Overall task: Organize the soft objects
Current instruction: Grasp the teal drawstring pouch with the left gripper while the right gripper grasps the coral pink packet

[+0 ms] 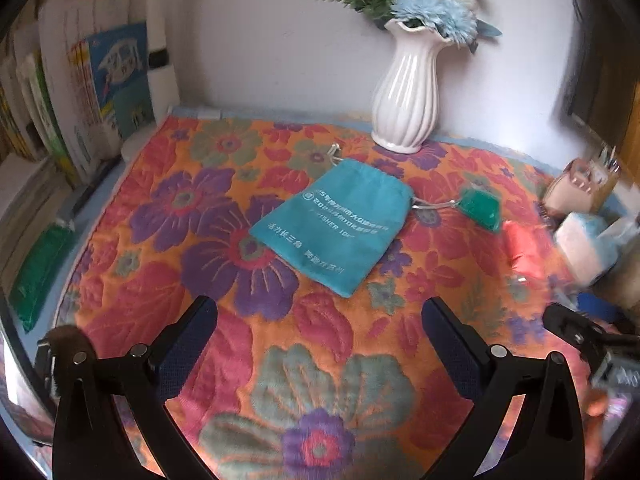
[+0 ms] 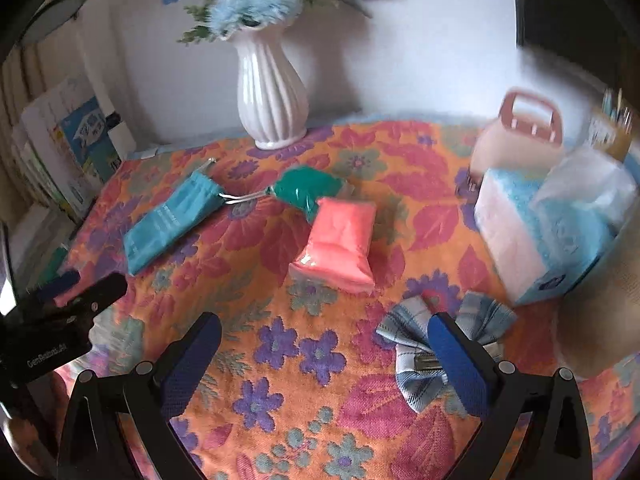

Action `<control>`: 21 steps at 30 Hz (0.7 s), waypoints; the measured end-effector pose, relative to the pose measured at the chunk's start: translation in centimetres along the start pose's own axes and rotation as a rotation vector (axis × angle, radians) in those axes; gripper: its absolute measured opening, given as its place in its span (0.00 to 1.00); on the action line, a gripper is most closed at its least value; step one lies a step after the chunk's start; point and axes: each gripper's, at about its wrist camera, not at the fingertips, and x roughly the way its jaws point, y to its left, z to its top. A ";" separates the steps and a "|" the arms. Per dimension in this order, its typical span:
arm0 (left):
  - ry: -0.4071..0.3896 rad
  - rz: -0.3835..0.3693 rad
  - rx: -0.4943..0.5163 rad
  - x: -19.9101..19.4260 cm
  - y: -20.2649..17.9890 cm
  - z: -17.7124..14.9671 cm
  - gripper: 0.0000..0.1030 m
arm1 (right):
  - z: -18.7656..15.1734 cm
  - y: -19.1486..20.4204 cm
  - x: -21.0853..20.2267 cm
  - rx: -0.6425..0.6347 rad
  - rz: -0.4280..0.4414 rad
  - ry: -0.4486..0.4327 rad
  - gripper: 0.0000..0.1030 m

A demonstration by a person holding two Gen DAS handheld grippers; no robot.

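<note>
A teal drawstring pouch (image 1: pixel 336 226) (image 2: pixel 172 224) lies flat on the floral cloth (image 1: pixel 280 360). At its cord end sits a green soft packet (image 1: pixel 480 206) (image 2: pixel 310 190), and a pink soft packet (image 2: pixel 340 246) (image 1: pixel 520 246) lies just beside that. A blue plaid bow (image 2: pixel 448 344) rests on the cloth under my right gripper's right finger. My left gripper (image 1: pixel 320 312) hovers open, short of the pouch, holding nothing. My right gripper (image 2: pixel 324 328) is open too, in front of the pink packet.
A white ribbed vase (image 1: pixel 406 92) (image 2: pixel 272 88) with blue flowers stands by the back wall. Books (image 1: pixel 80 92) line the left side. A tissue pack (image 2: pixel 548 232), a pink-handled container (image 2: pixel 520 136) and a pen holder (image 2: pixel 612 128) crowd the right.
</note>
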 end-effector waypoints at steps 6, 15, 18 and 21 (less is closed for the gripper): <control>0.046 -0.069 0.081 0.0 -0.1 4.9 0.99 | 3.9 -2.7 2.6 0.160 0.039 0.176 1.00; 0.067 -0.061 0.071 7.8 0.6 6.5 0.99 | 4.2 -1.1 6.2 0.100 -0.092 0.082 1.00; 0.096 -0.067 0.020 9.6 1.6 6.3 0.99 | 3.7 -0.2 5.8 0.043 -0.127 0.035 0.71; 0.130 -0.126 0.020 10.2 1.8 6.1 0.99 | 3.6 0.6 5.8 -0.009 -0.117 0.025 0.53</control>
